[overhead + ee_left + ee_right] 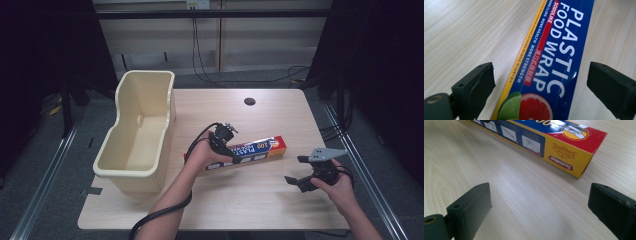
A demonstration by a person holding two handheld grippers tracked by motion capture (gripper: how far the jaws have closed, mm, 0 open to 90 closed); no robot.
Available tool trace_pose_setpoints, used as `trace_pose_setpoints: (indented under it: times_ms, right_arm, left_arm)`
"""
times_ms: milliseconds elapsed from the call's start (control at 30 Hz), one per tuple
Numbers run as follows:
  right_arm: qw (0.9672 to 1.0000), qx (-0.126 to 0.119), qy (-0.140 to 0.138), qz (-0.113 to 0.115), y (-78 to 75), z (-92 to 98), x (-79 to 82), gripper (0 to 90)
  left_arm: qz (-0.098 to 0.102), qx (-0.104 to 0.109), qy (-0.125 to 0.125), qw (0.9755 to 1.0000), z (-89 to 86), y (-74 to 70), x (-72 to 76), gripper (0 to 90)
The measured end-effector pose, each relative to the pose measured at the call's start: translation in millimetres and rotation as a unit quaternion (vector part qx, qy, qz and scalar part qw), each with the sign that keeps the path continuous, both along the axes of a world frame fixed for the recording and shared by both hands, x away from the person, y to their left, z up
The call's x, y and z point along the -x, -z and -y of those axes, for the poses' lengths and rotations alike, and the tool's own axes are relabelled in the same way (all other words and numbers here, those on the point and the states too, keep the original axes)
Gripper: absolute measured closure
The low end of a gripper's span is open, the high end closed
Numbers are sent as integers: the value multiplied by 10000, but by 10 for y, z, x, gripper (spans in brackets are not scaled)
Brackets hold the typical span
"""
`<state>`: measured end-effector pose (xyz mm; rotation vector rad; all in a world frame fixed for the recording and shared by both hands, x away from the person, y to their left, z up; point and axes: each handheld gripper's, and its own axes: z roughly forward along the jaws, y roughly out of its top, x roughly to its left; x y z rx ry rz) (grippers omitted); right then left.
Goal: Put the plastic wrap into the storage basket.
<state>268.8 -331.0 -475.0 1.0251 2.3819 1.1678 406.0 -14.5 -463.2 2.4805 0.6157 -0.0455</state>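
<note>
Two grippers work over one table (260,200). In the high view the left gripper (231,159) hangs over the left end of the box (260,148), which lies lengthwise across the table. In the left gripper view its spread jaws straddle the box, untouching; it reads "PLASTIC FOOD WRAP", "SODOLIKE". In the right gripper view the right gripper (539,207) is released, with the box's end beyond it.

Plastic wrap box (554,62): deep blue top with white block lettering, a red label strip, a yellow edge stripe, and a picture of a green lime and red grapefruit slice. Yellow side panel with blue-framed diagrams and a red logo tag; red corner at the end. Tub (137,135): plain pale cream. Surface (260,200): light wood grain. Jaws: matt black.
</note>
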Motion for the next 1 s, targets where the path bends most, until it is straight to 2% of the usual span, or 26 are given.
trace_pose_setpoints:
  times_ms: [67, 100, 167, 200, 267, 300, 367, 400, 433, 467, 667, 767, 800, 867, 900, 933, 1000]
  right_arm:
    - [10000, 5, 10, 4, -2, 2, -1, 46]
    - [10000, -4, 21, 4, -5, 1, 1, 46]
    - [10000, -14, 22, 21, -7, 5, 1, 46]
    - [10000, -9, 22, 22, -9, 6, 2, 46]
    - [10000, -15, 24, 28, -10, 4, 2, 46]
    - [10000, -19, 21, 25, -11, 3, 1, 46]
    - [10000, -12, -2, 26, -12, -1, 1, 46]
    - [10000, 6, 10, 38, -15, -4, 4, 46]
    - [10000, -4, 5, 32, -16, -4, 5, 46]
    - [10000, 12, 0, 25, -17, -6, 5, 46]
    - [10000, 4, -25, 29, -22, -6, 3, 46]
    - [10000, 9, -47, 29, -23, -7, 3, 47]
    - [10000, 9, -64, 35, -23, -8, 3, 47]
    - [10000, 8, -20, 32, -22, -6, 5, 47]
    - [10000, 8, -20, 32, -22, -6, 5, 47]
    - [10000, 15, -3, 29, -22, -3, 6, 47]
    - [10000, 13, 0, 34, -23, 7, 10, 47]
  left_arm:
    - [20, 34, 5, 10000, 17, 17, 3, 101]
    - [-1, -68, 100, 9999, 25, 13, -6, 101]
    - [-22, -81, 93, 9999, 58, 31, 6, 117]
    - [51, -173, 206, 9996, 81, 28, 3, 130]
    - [47, -151, 166, 9997, 99, 29, 10, 147]
    - [77, -220, 278, 9993, 105, 19, -4, 155]
    - [125, -255, 345, 9990, 130, 13, 2, 174]
    - [94, -295, 358, 9989, 141, 8, 1, 186]
    - [76, -181, 227, 9995, 165, 20, 23, 188]
    - [133, -292, 408, 9987, 169, 11, 1, 208]
    - [233, -421, 523, 9975, 196, 25, 2, 272]
    - [237, -417, 576, 9972, 181, 28, -11, 307]
    - [242, -298, 477, 9981, 186, 40, 3, 314]
    - [200, -536, 690, 9960, 188, 1, -22, 341]
    - [200, -536, 690, 9960, 188, 1, -22, 349]
    - [83, -617, 488, 9969, 203, -19, 0, 357]
    - [92, -696, 400, 9967, 201, -40, 9, 371]
